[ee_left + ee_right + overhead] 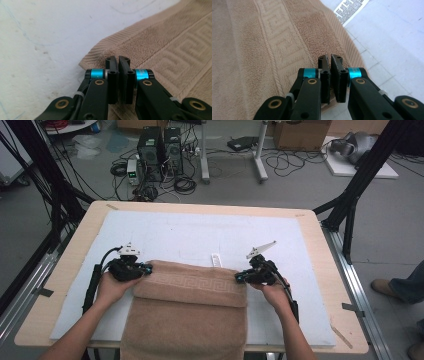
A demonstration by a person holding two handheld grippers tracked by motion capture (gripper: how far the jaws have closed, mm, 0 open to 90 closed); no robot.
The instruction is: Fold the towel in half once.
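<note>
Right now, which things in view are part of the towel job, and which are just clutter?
In the job: towel; left gripper and right gripper, each shut on a far corner.
Lying about: white printed strip on the white mat; computer towers and cardboard box on the floor.

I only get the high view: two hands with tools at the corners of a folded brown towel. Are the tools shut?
Observer: Yes. The left tool has its jaws almost together over a ribbed corner of the towel.
Operator: And the right one?
Observer: The right tool is shut too, at the towel's edge; whether it is pinching cloth I cannot confirm.
Operator: That white strip behind the towel?
Observer: A paper label with black print.
</note>
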